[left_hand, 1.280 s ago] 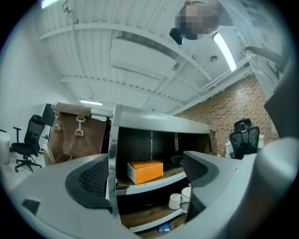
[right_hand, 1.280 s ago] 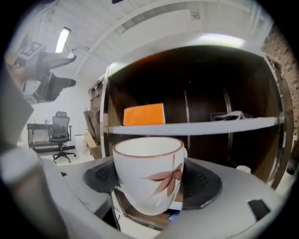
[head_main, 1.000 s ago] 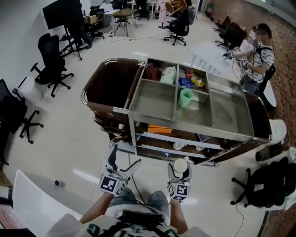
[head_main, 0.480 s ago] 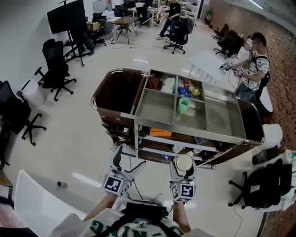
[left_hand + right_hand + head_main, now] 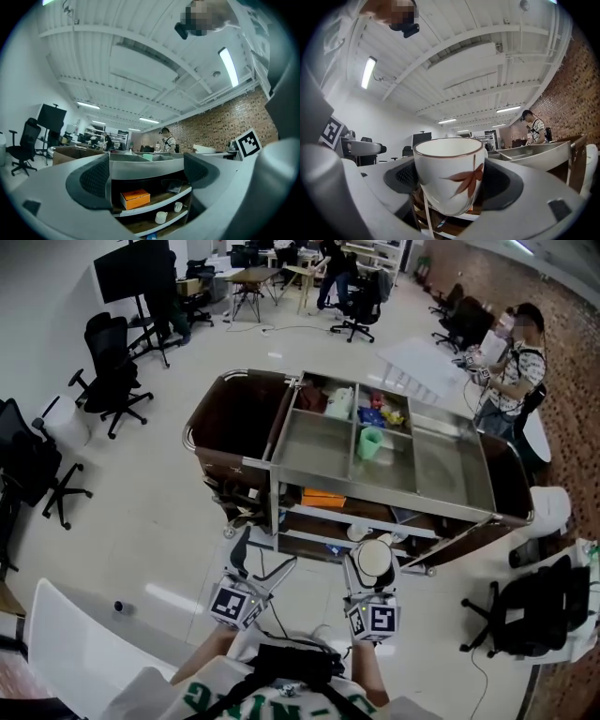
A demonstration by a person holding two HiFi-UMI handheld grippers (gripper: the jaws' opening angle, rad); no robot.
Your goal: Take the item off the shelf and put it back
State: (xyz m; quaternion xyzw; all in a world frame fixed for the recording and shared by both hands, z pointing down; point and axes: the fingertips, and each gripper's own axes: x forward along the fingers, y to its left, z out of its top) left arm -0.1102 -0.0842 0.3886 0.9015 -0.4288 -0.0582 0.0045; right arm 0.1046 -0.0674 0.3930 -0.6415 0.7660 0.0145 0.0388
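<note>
Now the right claw (image 5: 373,565) (holding the cup (image 5: 449,174)) nears the cart (image 5: 394,495).

No readable text. Marker cubes (image 5: 232,604) before the cart (image 5: 314,442): black-and-white square patterns only. Cup (image 5: 449,173): red leaf motif, no letters. Orange box (image 5: 136,198) on cart's shelf: print illegible. Green shirt lettering (image 5: 211,697): cut off.
</note>
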